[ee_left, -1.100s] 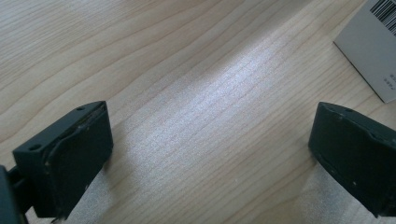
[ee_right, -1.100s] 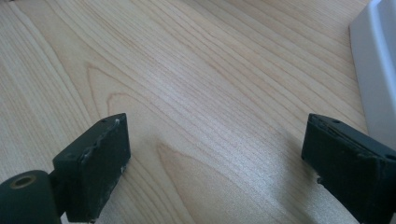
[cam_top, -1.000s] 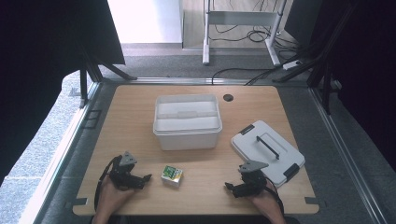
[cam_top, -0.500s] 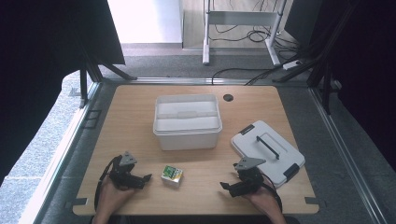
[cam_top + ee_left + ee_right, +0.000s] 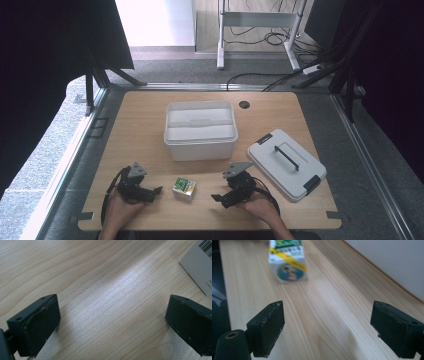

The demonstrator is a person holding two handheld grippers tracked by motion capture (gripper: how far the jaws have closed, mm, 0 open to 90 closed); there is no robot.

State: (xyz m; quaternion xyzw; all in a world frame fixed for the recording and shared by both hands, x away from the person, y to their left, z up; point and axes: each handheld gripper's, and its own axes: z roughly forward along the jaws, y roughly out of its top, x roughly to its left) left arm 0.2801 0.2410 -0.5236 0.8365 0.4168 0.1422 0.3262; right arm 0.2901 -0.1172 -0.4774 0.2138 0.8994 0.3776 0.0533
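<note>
A small carton lies on the bench between two hand-held grippers, in front of an open tub. The right gripper, jaws wide and empty, is aimed at it and is best squared to its sides before closing; the left gripper rests wide open beside it.

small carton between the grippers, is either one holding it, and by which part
Nothing is held. The small carton sits on the table, apart from the open left gripper and right gripper.
</note>
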